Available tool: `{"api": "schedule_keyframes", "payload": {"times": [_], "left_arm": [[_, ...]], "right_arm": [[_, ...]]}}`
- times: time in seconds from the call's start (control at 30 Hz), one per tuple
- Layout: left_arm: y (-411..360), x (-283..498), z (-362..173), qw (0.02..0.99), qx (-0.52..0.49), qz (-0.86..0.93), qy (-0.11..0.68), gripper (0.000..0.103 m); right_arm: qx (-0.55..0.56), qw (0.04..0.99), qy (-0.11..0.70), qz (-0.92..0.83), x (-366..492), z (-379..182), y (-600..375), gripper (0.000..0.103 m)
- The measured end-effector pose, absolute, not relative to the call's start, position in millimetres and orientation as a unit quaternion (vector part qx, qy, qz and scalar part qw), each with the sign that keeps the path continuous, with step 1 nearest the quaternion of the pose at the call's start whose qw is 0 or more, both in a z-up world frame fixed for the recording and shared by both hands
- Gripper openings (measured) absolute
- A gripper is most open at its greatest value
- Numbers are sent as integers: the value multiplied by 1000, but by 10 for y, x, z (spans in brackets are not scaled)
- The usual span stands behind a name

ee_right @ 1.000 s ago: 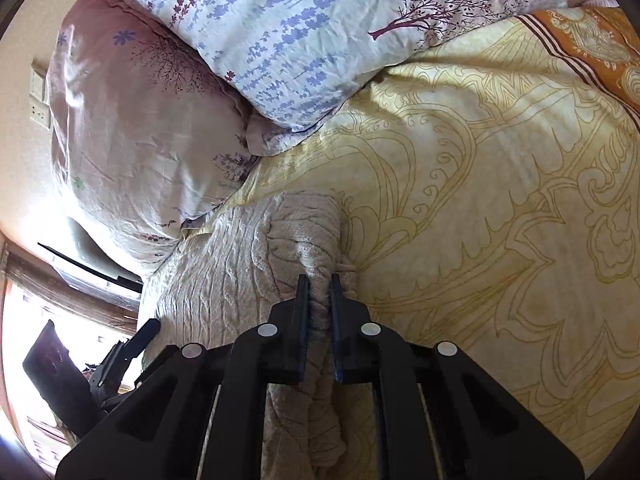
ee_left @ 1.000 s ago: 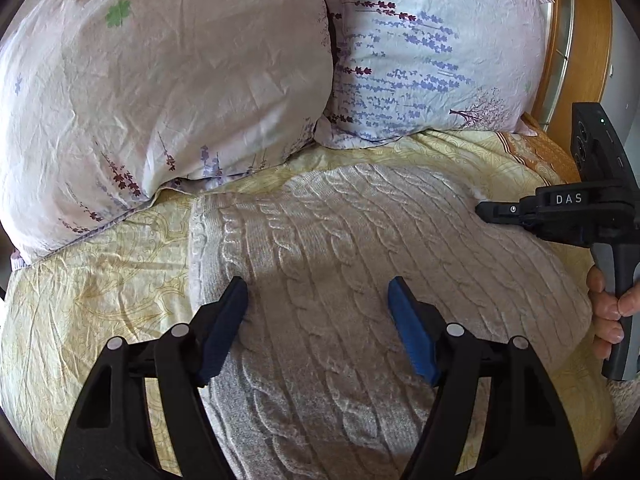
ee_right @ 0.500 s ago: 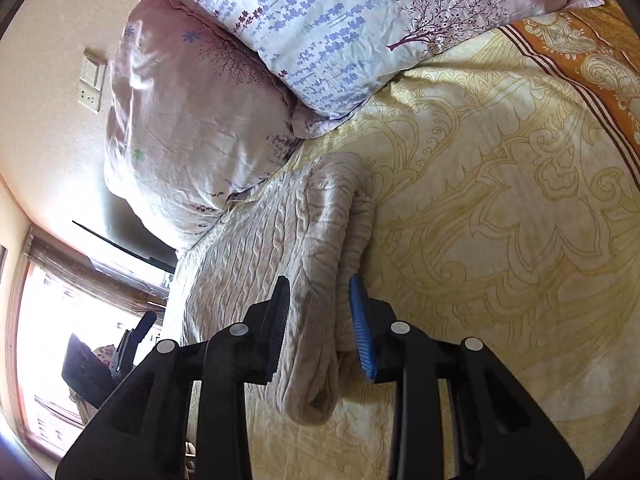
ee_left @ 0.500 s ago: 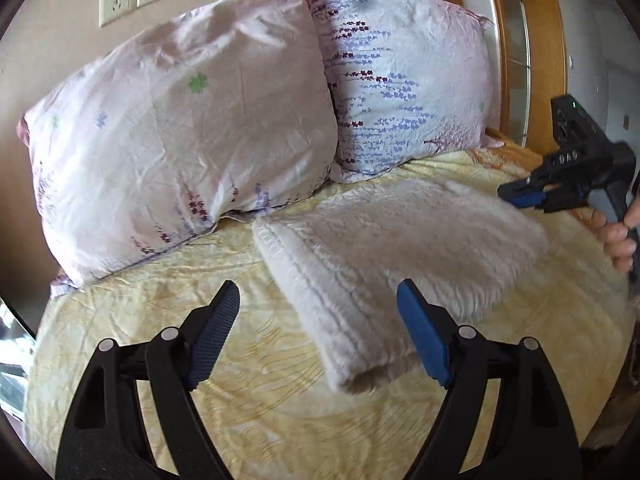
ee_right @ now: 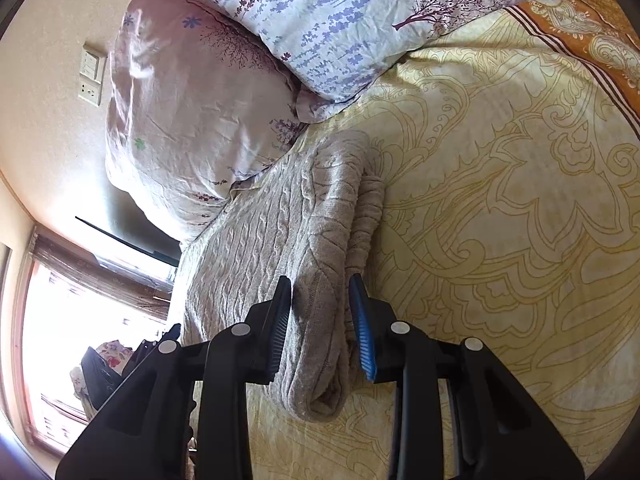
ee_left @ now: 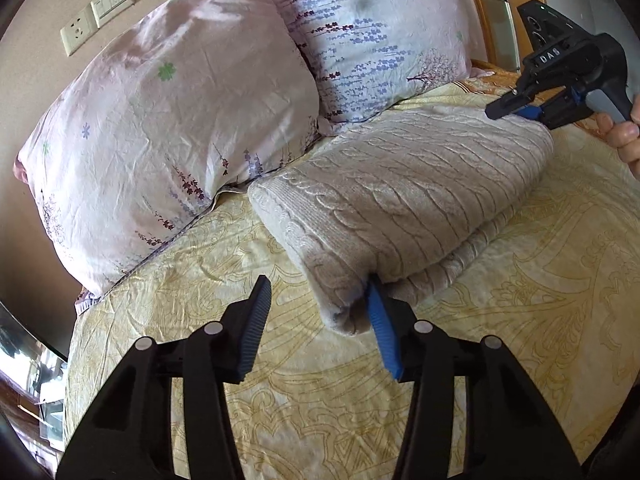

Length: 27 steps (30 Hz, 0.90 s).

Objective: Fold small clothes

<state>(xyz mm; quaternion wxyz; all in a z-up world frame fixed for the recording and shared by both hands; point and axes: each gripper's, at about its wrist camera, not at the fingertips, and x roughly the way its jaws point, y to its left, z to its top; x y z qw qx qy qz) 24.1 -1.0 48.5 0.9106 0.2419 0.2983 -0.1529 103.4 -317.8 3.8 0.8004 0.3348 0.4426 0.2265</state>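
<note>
A folded beige cable-knit sweater [ee_left: 404, 196] lies on the yellow patterned bedspread [ee_left: 360, 412], just in front of the pillows. My left gripper [ee_left: 316, 304] is open at the sweater's near corner; its right pad [ee_left: 382, 332] touches the folded edge. My right gripper [ee_right: 322, 300] is open, its jaws straddling the sweater's folded edge [ee_right: 316, 320] without clamping it. The right gripper also shows in the left wrist view [ee_left: 520, 108], over the sweater's far right end, in a hand.
Two floral pillows [ee_left: 172, 128] [ee_left: 376, 32] lean against the wall behind the sweater. A wooden headboard frame [ee_left: 492, 20] stands at the right. An orange border [ee_right: 592, 36] edges the bedspread. A window [ee_right: 76, 320] is at the left.
My right gripper opened and let go of the sweater's folded edge. My left gripper pulled back and lowered from above the sweater to its near corner.
</note>
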Motion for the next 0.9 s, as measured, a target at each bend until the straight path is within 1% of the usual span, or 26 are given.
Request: {"api": "schedule_keyframes", "payload": {"times": [0.13,0.2,0.23,0.27,0.3,0.33,0.37,0.43,0.5,0.53,0.6,0.7,0.83,0.87,0.9], "left_arm": [[31,221,441,907,255,-148,302,46],[42,272,445,910,238,-146,306,42],[40,300,458,913,229,-144,307,41],[38,333,474,915,220,-141,308,37],[39,369,492,917,210,-138,309,31],[47,411,513,919,195,-139,312,28],[60,447,538,921,178,-141,316,23],[110,476,597,927,144,-141,317,20],[178,474,629,930,117,-137,321,20],[211,475,614,928,104,-136,330,20],[287,494,523,922,72,-131,358,20],[348,513,396,913,37,-116,389,20],[345,531,398,907,12,-106,408,20],[351,537,413,905,6,-106,411,22],[383,537,432,905,-6,-104,413,28]], "right_arm": [[337,796,444,237,1037,54,-3172,32],[326,791,458,240,1051,25,-3106,32],[312,796,464,233,1044,16,-3060,28],[294,805,464,225,1031,25,-3020,20],[285,815,455,218,1009,60,-3007,16],[284,823,441,216,986,124,-3014,13],[289,829,426,218,969,199,-3038,12],[294,843,392,224,923,386,-3067,12],[266,861,374,219,870,550,-3015,11],[248,866,378,212,863,575,-2977,11],[227,864,404,195,861,480,-2903,11],[210,854,448,162,823,187,-2831,11],[232,855,437,156,773,111,-2860,12],[237,853,437,160,774,121,-2875,13],[247,850,436,166,759,139,-2903,14]]}}
